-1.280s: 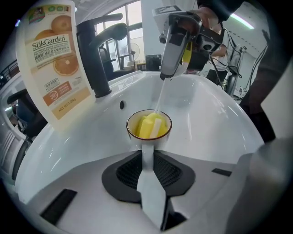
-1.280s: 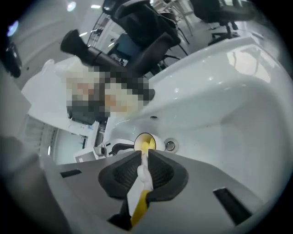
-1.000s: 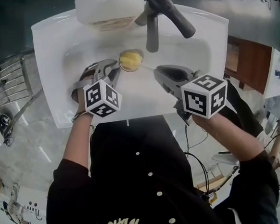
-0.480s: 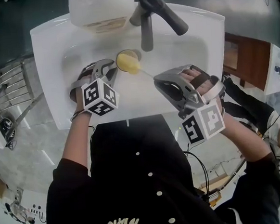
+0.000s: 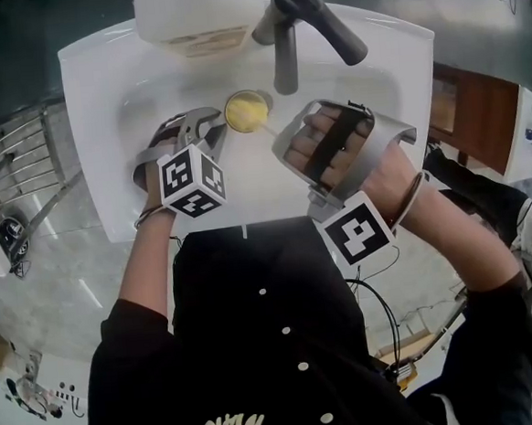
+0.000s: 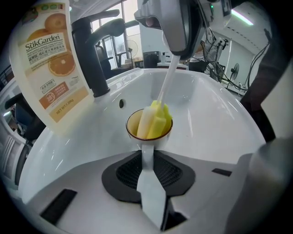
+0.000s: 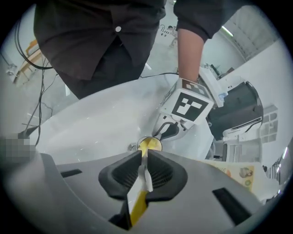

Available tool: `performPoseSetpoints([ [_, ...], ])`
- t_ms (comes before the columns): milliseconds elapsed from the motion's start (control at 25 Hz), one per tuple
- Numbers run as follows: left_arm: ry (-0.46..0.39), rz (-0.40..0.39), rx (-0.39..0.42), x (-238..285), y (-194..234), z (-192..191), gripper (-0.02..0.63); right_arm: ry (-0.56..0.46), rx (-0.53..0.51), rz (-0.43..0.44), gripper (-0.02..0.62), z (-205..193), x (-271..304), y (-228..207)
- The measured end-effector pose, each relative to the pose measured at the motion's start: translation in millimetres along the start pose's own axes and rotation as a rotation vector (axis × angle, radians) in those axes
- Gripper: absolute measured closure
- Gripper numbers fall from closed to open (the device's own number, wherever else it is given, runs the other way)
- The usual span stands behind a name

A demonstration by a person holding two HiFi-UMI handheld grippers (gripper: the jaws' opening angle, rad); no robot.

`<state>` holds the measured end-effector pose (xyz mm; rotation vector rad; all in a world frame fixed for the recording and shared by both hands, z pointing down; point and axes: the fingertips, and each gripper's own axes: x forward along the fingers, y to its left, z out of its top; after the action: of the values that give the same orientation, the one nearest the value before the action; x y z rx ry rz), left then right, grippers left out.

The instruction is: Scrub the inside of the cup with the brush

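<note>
In the white sink [image 5: 92, 101], the left gripper [image 6: 147, 157] clamps the cup [image 6: 132, 127] by its handle. From four o'clock, the right gripper [image 7: 143, 164] grips the brush [image 6: 158, 119], its yellow sponge seemingly against the inner wall.

The cup [image 6: 133, 126] shows only its rim and inner wall; its body is hidden behind the jaws of the left gripper [image 6: 146, 157]. The sponge end of the brush [image 6: 159, 119] is sunk inside, perhaps touching bottom. The picture's top edge cuts off the juice container [image 6: 46, 68].
</note>
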<state>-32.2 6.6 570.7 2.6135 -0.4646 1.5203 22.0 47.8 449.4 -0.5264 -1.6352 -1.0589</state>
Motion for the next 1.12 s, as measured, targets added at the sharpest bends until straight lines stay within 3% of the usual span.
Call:
performPoseSetpoints([
  [240,0.006,0.005,0.001,0,0,1,0.515,0.053,-0.086,0.018,0.543,7,23,7],
  [400,0.004,0.007,-0.002,0,0,0,0.515,0.04,0.045,0.005,0.543,6,28,4],
  [480,0.003,0.01,-0.001,0,0,0,0.515,-0.004,0.245,0.01,0.541,3,27,1],
  [640,0.004,0.01,0.003,0,0,1,0.515,-0.115,0.768,0.02,0.541,-14,24,-11],
  [1000,0.025,0.023,0.009,1,1,-3,0.517,-0.334,1.746,0.094,0.54,-48,26,-9],
  [1040,0.028,0.024,0.012,0,1,-4,0.515,-0.357,1.828,0.105,0.54,-51,26,-8],
  [1120,0.03,0.025,0.014,0,1,-4,0.515,-0.378,1.894,0.114,0.54,-55,24,-7],
])
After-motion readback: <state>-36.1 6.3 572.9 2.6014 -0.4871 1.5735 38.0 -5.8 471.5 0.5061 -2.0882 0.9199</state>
